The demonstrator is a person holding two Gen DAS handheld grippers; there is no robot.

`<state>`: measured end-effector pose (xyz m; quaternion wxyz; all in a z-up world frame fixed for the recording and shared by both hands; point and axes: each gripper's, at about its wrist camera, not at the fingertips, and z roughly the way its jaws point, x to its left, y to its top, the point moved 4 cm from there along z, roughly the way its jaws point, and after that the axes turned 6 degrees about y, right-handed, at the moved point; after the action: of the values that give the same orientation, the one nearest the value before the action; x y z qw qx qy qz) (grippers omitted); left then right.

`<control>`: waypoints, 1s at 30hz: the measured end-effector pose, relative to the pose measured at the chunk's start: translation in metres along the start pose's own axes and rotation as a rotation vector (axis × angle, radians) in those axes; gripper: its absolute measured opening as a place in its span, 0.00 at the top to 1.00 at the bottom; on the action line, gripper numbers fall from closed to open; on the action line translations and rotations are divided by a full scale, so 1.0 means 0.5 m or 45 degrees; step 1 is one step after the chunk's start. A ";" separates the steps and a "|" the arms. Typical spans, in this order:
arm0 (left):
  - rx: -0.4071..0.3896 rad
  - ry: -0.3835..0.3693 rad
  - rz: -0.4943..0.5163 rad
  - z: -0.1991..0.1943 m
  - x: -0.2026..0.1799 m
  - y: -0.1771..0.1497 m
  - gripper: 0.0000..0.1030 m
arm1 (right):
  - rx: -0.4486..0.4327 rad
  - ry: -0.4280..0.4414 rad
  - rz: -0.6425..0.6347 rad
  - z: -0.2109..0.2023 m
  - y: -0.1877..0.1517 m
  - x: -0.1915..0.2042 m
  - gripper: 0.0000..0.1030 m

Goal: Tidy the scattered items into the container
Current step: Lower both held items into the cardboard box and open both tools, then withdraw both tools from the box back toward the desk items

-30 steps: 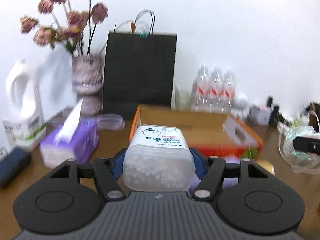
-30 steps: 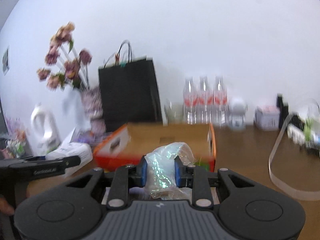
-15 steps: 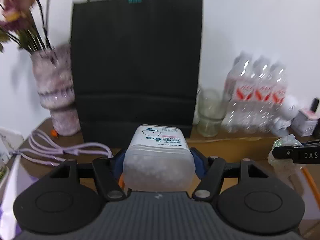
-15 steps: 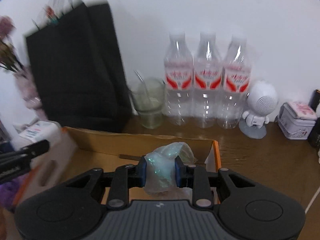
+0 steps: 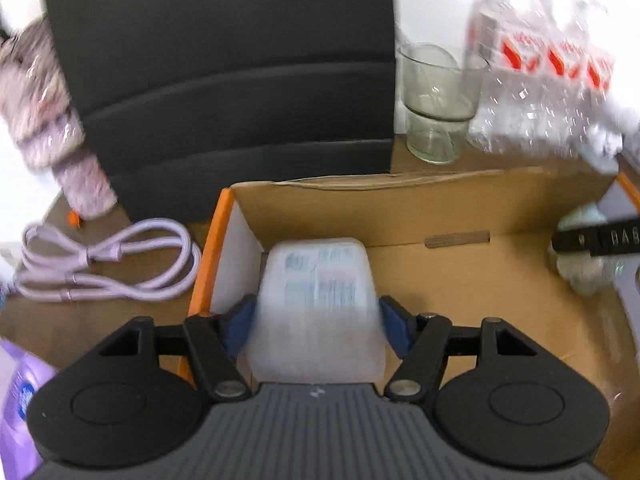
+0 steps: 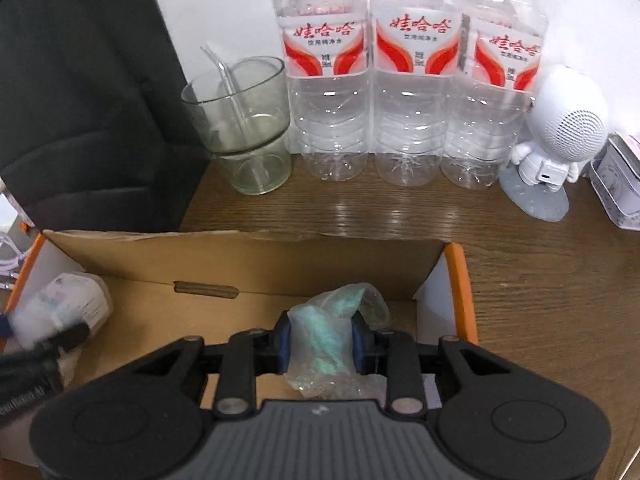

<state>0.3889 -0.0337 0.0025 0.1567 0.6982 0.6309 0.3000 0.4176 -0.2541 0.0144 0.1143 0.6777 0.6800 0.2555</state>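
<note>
An open cardboard box [image 5: 460,200] with orange edges lies on the wooden table; it also shows in the right wrist view [image 6: 248,256]. My left gripper [image 5: 318,324] is shut on a translucent plastic jar [image 5: 318,300] with a printed label, tilted down inside the box's left end. The jar shows in the right wrist view [image 6: 68,304] too. My right gripper [image 6: 320,344] is shut on a crumpled clear-green plastic bag [image 6: 332,340] inside the box's right end. The bag shows at the right of the left wrist view [image 5: 580,268].
A black paper bag [image 5: 224,80] stands behind the box. A glass cup [image 6: 240,128], three water bottles [image 6: 412,92] and a white astronaut speaker [image 6: 560,140] line the back wall. A purple cable [image 5: 104,260] and a vase [image 5: 52,132] lie left of the box.
Both grippers moved forward and dipped down into the box with their items. The jar tilted downward. The view closed in on the black bag and bottles.
</note>
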 end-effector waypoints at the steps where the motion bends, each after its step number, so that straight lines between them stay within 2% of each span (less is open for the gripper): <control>1: 0.009 -0.005 -0.008 0.001 0.000 0.002 0.33 | 0.004 -0.006 -0.005 0.003 0.002 0.003 0.70; 3: 0.036 -0.029 -0.040 -0.001 0.005 0.005 0.28 | 0.005 -0.009 -0.016 0.005 0.004 0.009 0.63; 5: 0.078 -0.065 -0.079 -0.013 0.014 0.010 0.26 | 0.020 0.016 -0.011 -0.005 0.000 0.016 0.51; 6: 0.082 -0.081 -0.092 -0.024 0.021 0.014 0.23 | 0.030 0.030 -0.004 -0.015 0.001 0.020 0.48; 8: 0.070 -0.086 -0.110 -0.057 0.041 0.027 0.18 | 0.021 0.036 0.018 -0.046 0.006 0.028 0.29; 10: 0.061 -0.077 -0.126 -0.093 0.058 0.040 0.13 | -0.007 0.033 0.015 -0.089 0.013 0.040 0.22; 12: 0.053 -0.046 -0.126 -0.135 0.073 0.053 0.04 | -0.031 0.017 0.008 -0.137 0.018 0.050 0.22; 15: 0.068 -0.078 -0.145 -0.207 0.093 0.062 0.00 | -0.062 0.004 0.020 -0.218 0.014 0.062 0.22; 19: 0.067 -0.110 -0.165 -0.316 0.113 0.054 0.00 | -0.121 0.014 0.022 -0.343 -0.001 0.080 0.21; 24: 0.021 -0.096 -0.169 -0.440 0.135 0.033 0.00 | -0.199 -0.013 -0.009 -0.484 -0.035 0.111 0.15; 27: -0.061 -0.083 -0.168 -0.506 0.144 0.016 0.00 | -0.250 -0.010 -0.044 -0.548 -0.058 0.135 0.14; 30: -0.230 -0.065 -0.173 -0.572 0.149 -0.013 0.00 | -0.365 0.003 -0.088 -0.608 -0.086 0.161 0.12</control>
<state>0.2093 -0.0058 0.2355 0.2549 0.6442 0.6431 0.3263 0.2236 -0.2314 0.2645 0.2177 0.6304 0.6596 0.3467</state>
